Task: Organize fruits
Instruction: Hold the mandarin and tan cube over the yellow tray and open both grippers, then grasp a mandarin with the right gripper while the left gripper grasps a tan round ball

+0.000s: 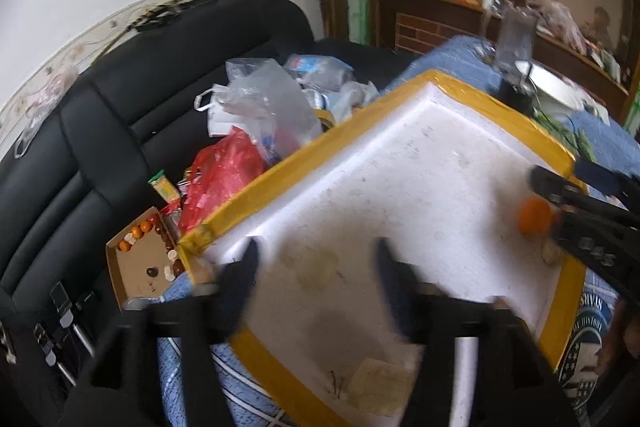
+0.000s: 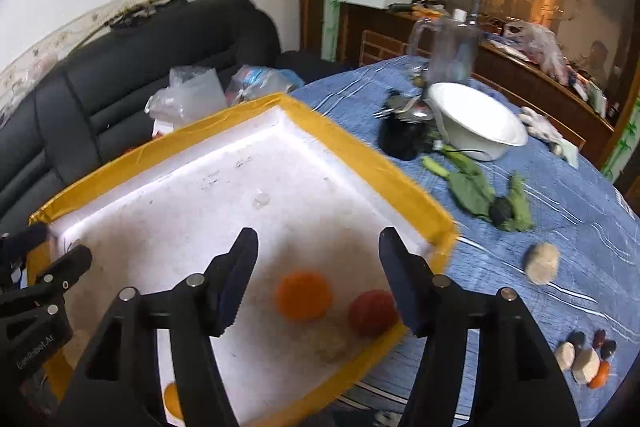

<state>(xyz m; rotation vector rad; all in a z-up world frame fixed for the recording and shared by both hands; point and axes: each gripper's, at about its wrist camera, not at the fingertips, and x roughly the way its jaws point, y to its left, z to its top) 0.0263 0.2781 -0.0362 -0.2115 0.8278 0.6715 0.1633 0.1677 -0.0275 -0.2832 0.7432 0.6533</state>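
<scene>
A white foam tray (image 2: 192,195) edged with yellow tape lies on the blue tablecloth. An orange (image 2: 303,295) and a red round fruit (image 2: 372,311) rest in the tray's near right corner. Part of another orange fruit (image 2: 173,398) shows behind my right gripper's frame. My right gripper (image 2: 318,267) is open just above the orange, touching nothing. In the left wrist view the orange (image 1: 534,221) sits at the tips of the right gripper (image 1: 551,206). My left gripper (image 1: 316,267) hangs open and empty over the foam tray (image 1: 400,163); it also shows at the tray's left edge as the left gripper (image 2: 60,245).
On the table beyond the tray: a white bowl (image 2: 476,123), a black cup (image 2: 402,139), green leaves (image 2: 476,187), a beige lump (image 2: 542,263), small stones (image 2: 588,359) and a clear jug (image 2: 452,47). Plastic bags (image 1: 256,99) and a cardboard box (image 1: 146,267) lie on the black sofa (image 1: 80,147).
</scene>
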